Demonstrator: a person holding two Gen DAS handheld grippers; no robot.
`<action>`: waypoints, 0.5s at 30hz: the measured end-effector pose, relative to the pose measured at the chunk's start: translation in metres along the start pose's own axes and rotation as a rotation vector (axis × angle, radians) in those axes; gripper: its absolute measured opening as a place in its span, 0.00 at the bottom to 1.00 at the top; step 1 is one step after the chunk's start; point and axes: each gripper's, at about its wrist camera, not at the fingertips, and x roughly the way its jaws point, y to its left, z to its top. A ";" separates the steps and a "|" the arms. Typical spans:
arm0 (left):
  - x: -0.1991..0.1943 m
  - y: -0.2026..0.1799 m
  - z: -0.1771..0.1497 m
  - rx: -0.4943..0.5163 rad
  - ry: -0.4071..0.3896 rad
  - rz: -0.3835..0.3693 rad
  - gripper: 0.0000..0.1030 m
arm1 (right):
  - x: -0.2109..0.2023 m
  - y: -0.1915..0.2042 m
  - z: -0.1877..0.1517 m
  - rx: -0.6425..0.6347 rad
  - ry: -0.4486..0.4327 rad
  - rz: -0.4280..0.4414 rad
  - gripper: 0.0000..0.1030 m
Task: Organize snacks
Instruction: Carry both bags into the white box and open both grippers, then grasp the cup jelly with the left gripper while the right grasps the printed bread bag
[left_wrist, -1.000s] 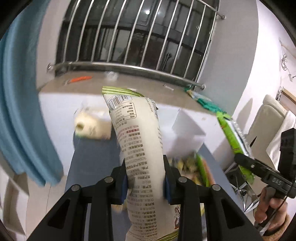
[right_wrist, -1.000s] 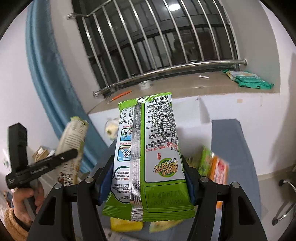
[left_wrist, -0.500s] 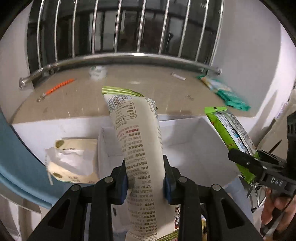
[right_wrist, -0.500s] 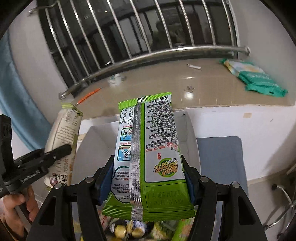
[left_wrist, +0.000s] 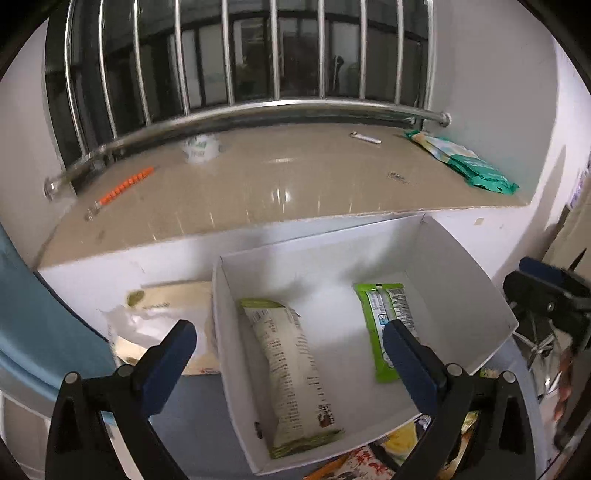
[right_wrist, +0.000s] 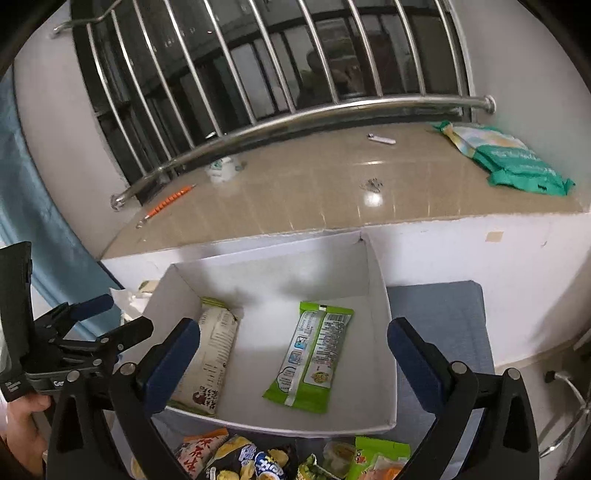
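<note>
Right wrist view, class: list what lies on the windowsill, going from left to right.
Orange pen → small white cup → small white stick → green packets.

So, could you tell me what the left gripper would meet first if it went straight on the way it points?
Probably the cream packet lying in the white box: the open left gripper points down at it. Depth is hard to judge.

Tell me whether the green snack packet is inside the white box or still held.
Inside. The green snack packet lies flat on the white box floor, and the right tool is open above it.
</note>
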 end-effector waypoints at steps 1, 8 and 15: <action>-0.007 -0.003 -0.001 0.017 -0.009 -0.005 1.00 | -0.005 0.002 -0.001 -0.012 -0.007 -0.003 1.00; -0.065 -0.005 -0.034 0.036 -0.050 -0.097 1.00 | -0.055 0.009 -0.019 -0.051 -0.072 0.020 1.00; -0.142 -0.002 -0.101 -0.026 -0.165 -0.217 1.00 | -0.134 0.017 -0.081 -0.056 -0.163 0.098 1.00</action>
